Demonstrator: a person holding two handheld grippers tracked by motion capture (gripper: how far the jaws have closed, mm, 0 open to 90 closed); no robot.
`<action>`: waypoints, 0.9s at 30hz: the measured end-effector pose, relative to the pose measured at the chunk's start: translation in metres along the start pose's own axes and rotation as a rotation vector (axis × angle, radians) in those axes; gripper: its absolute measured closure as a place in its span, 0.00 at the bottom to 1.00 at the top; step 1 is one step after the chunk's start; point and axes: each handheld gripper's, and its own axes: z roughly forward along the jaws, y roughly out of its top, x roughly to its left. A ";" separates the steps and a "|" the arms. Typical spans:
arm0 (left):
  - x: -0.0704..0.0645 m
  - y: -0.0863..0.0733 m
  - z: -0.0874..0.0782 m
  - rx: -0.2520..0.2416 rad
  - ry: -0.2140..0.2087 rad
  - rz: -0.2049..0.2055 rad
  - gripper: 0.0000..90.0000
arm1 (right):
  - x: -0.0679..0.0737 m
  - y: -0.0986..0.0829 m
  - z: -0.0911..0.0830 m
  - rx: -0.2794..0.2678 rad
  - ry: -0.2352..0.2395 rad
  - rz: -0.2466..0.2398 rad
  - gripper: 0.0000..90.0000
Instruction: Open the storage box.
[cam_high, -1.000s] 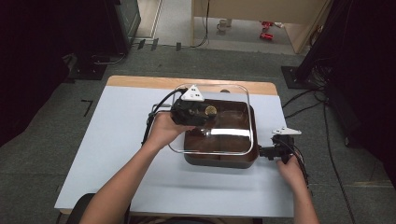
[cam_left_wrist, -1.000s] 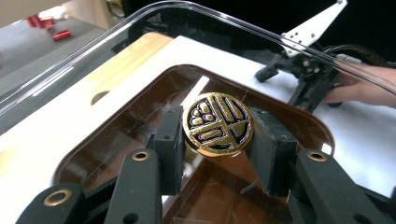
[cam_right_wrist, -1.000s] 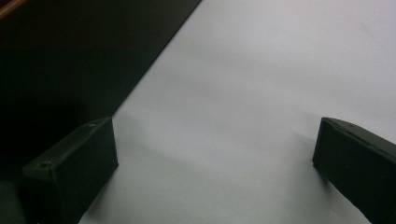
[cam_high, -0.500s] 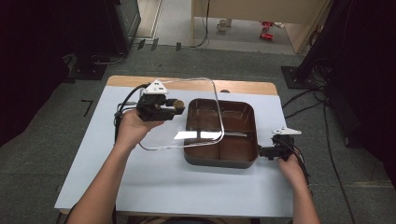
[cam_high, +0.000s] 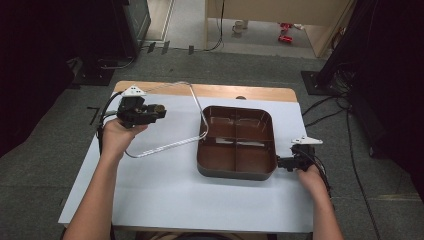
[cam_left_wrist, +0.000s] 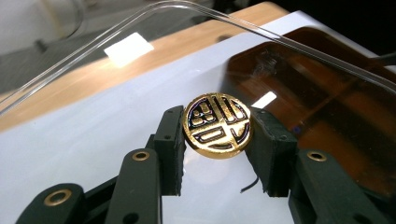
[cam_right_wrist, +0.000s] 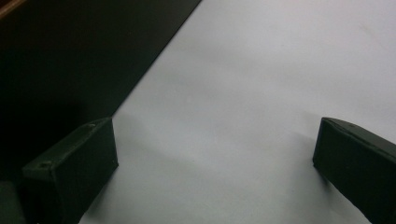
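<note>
gripping the gold knob (cam_left_wrist: 217, 126) of the clear lid (cam_high: 170, 117), our left gripper (cam_high: 150, 114) has both jaws pressed on the knob's two sides, as the left gripper view shows close up. the knob is a round gold disc with a dark pattern on its face. we hold the lid tilted above the left half of the white table (cam_high: 150, 200), off the tray and to its left; in the high view its near edge sits low by the table while its far edge rises toward the wooden strip (cam_high: 240, 92) at the table's back. one corner of the lid reaches just to the tray's left rim, though we cannot tell whether the two touch.

our right gripper (cam_high: 280, 162) rests at the near right corner of the brown tray (cam_high: 237, 172), low on the table. in the right gripper view its jaws stand wide apart with bare white table between them and the tray's dark wall at the left, so it grips nothing.

farther off, the tray sits right of the table's middle, uncovered, and its inside is split into compartments by low ridges. beyond the table we see grey floor (cam_high: 250, 65) with cables (cam_high: 325, 107) running across it.
</note>
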 end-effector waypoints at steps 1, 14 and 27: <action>0.011 -0.009 0.005 0.018 0.016 -0.025 0.66 | 0.000 0.000 0.000 0.000 0.000 0.002 0.00; 0.058 -0.055 0.034 0.103 0.081 -0.119 0.66 | 0.000 0.000 0.000 0.000 0.000 0.002 0.00; 0.073 -0.072 0.046 0.127 0.117 -0.164 0.66 | 0.000 0.000 0.000 0.000 -0.001 0.002 0.00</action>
